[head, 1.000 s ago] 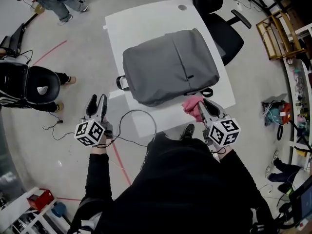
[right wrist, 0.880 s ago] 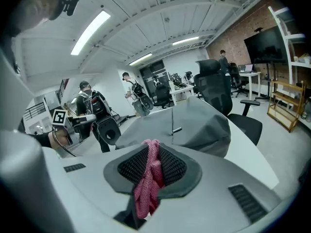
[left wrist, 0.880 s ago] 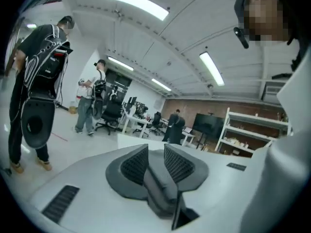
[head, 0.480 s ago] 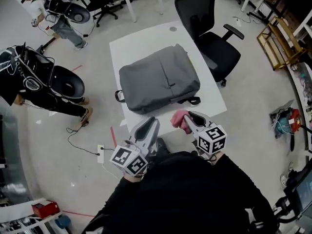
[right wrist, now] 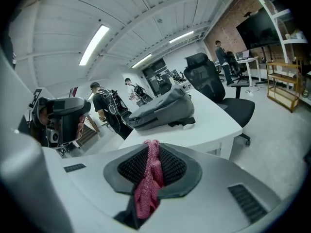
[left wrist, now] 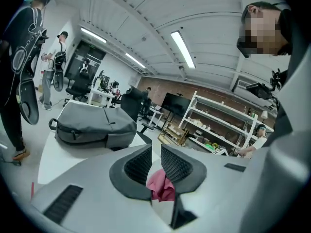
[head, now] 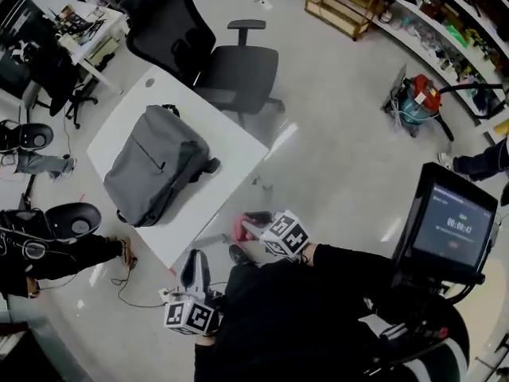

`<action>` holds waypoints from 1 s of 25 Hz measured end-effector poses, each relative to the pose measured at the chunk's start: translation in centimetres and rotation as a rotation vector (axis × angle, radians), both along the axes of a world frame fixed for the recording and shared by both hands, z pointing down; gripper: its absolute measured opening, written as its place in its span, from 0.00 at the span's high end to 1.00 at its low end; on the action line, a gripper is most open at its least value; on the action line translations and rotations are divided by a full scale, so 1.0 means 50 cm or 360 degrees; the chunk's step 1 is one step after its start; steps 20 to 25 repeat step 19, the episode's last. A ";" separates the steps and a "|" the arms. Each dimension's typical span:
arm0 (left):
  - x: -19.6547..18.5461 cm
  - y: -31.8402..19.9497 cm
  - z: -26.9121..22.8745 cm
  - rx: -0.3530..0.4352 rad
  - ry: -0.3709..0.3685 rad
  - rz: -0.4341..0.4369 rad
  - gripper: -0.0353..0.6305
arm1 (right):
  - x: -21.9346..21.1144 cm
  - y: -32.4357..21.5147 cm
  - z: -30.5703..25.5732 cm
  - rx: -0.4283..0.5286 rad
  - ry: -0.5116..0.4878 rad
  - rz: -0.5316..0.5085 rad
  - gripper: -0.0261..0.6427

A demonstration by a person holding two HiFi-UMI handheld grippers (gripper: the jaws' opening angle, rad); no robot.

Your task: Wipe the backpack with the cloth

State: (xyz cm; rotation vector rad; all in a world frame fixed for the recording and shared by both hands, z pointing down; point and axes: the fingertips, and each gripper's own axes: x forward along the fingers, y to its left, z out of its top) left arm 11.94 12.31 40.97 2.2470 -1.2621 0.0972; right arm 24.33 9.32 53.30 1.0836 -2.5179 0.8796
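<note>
Across the pale floor, a white table (head: 235, 143) is seen standing at an angle, with a black office chair (head: 238, 68) drawn up beside its far edge. A grey backpack (head: 155, 165) is laid flat on the tabletop, well apart from both grippers, which are held just off the table's near edge. The right gripper (head: 251, 227) is clenched on the pink cloth (right wrist: 149, 178): a fold is pinched upright between the ribbed pads, and the rest is left hanging below them. The left gripper (head: 195, 258) is seen lower in the head view, apart from the cloth. Its jaws have just been closing and are drawn almost together, with only a narrow slit left and nothing pinched between the pads (left wrist: 177, 166). Through that slit, low down, a scrap of the pink cloth can be made out.
</note>
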 end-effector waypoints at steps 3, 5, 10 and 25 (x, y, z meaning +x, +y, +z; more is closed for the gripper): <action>0.034 0.013 -0.011 -0.0010 -0.0007 0.0045 0.84 | 0.024 0.025 -0.019 0.0025 0.0003 0.0018 0.85; 0.047 0.015 -0.012 0.0000 -0.0014 0.0092 0.84 | 0.027 0.027 -0.026 0.0052 0.0011 0.0029 0.85; 0.006 0.025 -0.023 0.0052 -0.0005 0.0135 0.84 | -0.013 0.037 -0.040 0.0097 0.0044 0.0050 0.85; -0.315 0.076 0.025 0.0029 0.0052 0.0093 0.84 | -0.313 0.106 -0.017 0.0105 0.0148 0.0033 0.85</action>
